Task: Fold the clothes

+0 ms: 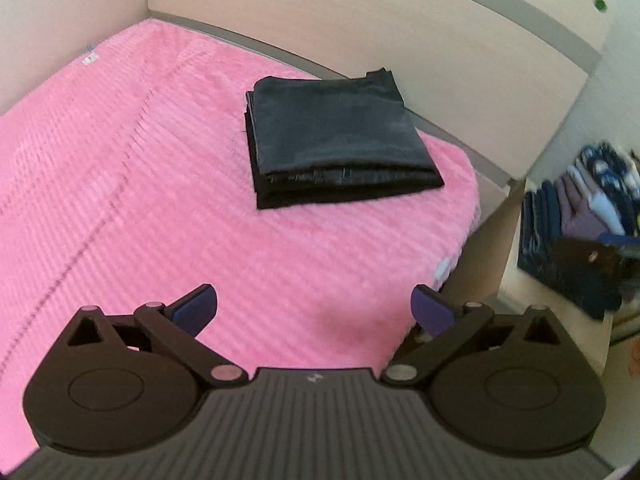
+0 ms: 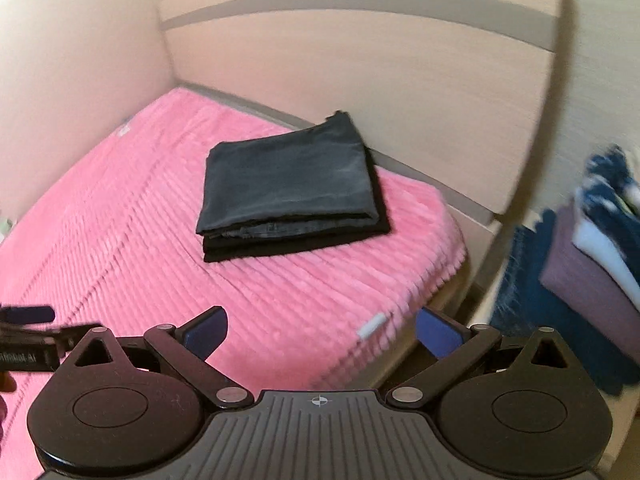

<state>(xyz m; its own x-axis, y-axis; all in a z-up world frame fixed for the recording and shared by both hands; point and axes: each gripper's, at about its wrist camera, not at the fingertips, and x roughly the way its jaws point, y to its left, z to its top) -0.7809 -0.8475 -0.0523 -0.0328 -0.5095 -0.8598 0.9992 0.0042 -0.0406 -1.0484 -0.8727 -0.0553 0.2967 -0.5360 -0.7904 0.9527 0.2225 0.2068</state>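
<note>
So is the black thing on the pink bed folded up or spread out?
Folded. The black garment lies as a neat rectangle on the pink blanket, with stacked layers showing along its near edge.

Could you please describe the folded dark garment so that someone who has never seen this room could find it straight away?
Start from the pink ribbed blanket that covers the bed, and look to its far right corner, next to the pale wooden headboard. The folded dark garment lies flat there in a neat rectangle. It is the only clothing on the bed; the mixed blue, white and mauve clothes pile sits off the bed to the right.
</note>
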